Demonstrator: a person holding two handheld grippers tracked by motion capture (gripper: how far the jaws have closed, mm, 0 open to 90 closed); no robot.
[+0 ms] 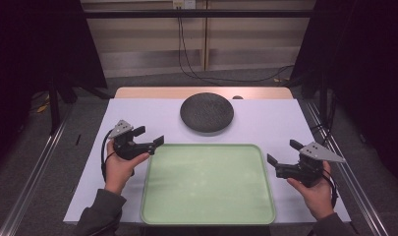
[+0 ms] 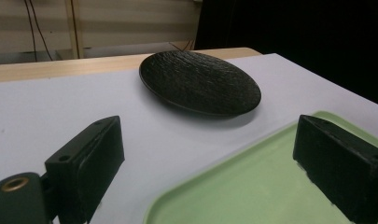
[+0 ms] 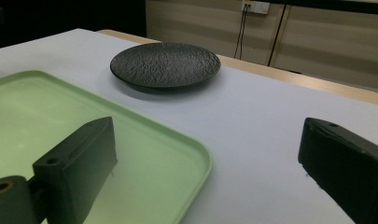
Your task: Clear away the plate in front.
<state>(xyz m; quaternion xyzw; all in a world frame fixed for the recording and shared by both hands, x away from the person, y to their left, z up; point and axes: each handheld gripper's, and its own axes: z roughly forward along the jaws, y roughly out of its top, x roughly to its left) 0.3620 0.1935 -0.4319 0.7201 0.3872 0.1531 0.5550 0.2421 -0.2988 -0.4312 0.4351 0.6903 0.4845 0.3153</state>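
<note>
the white counter carries a pale green tray at its near edge and, just beyond it, a dark round plate. the left gripper hovers at the tray's left rim, the right gripper at its right rim, both with fingers released and holding nothing.

A white table carries two things. A pale green tray lies at the middle of its near edge. A dark round plate sits near the far edge, just apart from the tray.
</note>
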